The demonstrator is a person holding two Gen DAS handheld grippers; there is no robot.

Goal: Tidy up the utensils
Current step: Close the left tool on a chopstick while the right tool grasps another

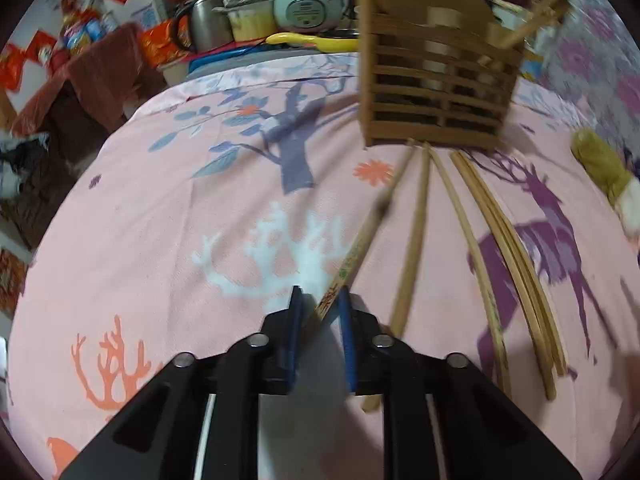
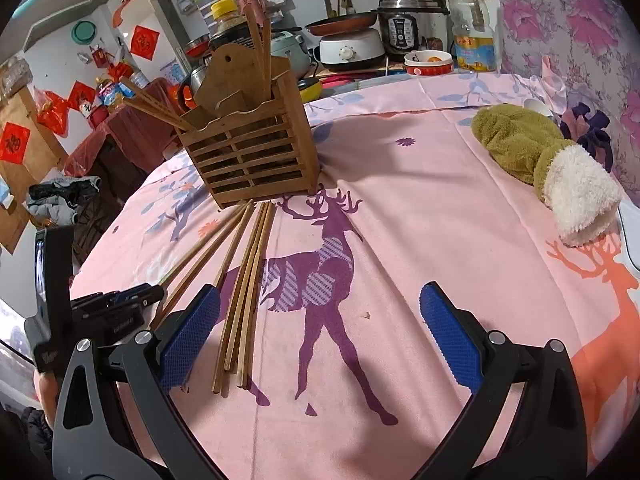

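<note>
A slatted wooden utensil holder (image 1: 436,92) (image 2: 256,148) stands on the pink deer-print tablecloth (image 1: 160,220) (image 2: 440,208) with a few chopsticks and a wooden board upright in it. Several loose wooden chopsticks (image 1: 516,260) (image 2: 248,280) lie fanned out in front of it. My left gripper (image 1: 320,300) is shut on one printed chopstick (image 1: 360,244), which slants up toward the holder; this gripper (image 2: 116,304) also shows at the left of the right wrist view. My right gripper (image 2: 320,336) hangs open above the cloth, its left pad (image 2: 192,336) beside the near ends of the chopsticks.
An olive and white plush cloth (image 2: 540,160) (image 1: 600,168) lies at the right. Behind the table stand a rice cooker (image 1: 308,4), a pressure cooker (image 2: 412,20), an oil bottle (image 2: 472,32) and a bowl (image 2: 428,62). The table drops off at the left.
</note>
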